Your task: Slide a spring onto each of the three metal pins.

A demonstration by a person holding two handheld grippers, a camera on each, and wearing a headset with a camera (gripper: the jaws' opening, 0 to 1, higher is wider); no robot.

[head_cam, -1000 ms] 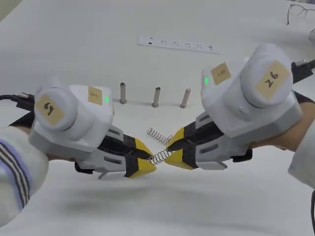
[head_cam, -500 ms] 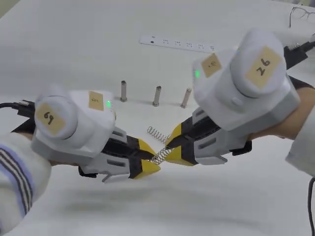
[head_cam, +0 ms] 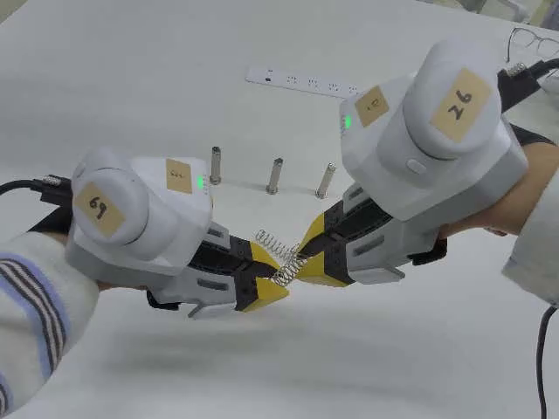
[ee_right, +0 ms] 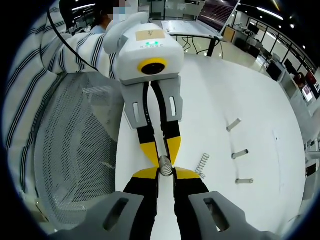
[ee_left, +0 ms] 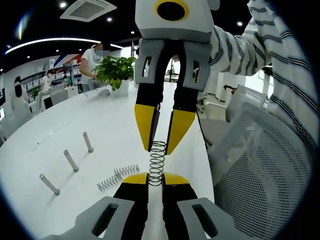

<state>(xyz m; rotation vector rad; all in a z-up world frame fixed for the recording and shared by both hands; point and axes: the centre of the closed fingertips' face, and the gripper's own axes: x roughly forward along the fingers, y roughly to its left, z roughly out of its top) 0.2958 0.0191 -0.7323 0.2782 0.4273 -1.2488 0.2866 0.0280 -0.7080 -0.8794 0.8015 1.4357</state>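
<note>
The held spring (head_cam: pixel 286 270) hangs off the table, bridging the two sets of yellow jaw tips. In the head view it runs from 7 o'clock up to 1 o'clock. Its lower end is pinched in the left gripper (head_cam: pixel 269 281), which reaches in from 8 o'clock. Its upper end sits in the right gripper (head_cam: pixel 303 261), which comes in from 2 o'clock.

In the left gripper view, the left gripper (ee_left: pixel 156 178) has its jaws pressed nearly together on the held spring (ee_left: pixel 157 162). The spring rises toward 12 o'clock into the right gripper (ee_left: pixel 162 146), whose jaws close in a narrow V against the top coils. Both ends of the spring are covered by the tips, so only the middle coils show.

In the right gripper view, the held spring (ee_right: pixel 165 164) is seen almost end-on and foreshortened. It lies between the right gripper (ee_right: pixel 166 173) and the left gripper (ee_right: pixel 162 150).

A loose spring (head_cam: pixel 272 242) lies flat on the white table (head_cam: pixel 131 78), at 11 o'clock from the held one. Its near end passes behind the jaw tips, so I cannot tell whether the two springs touch.

Farther off at 12 o'clock, three bare metal pins (head_cam: pixel 275 175) stand upright in a row. Beyond them lies a white power strip (head_cam: pixel 301 83). A pair of glasses (head_cam: pixel 529 39) at 2 o'clock is cut off by the frame edge.
</note>
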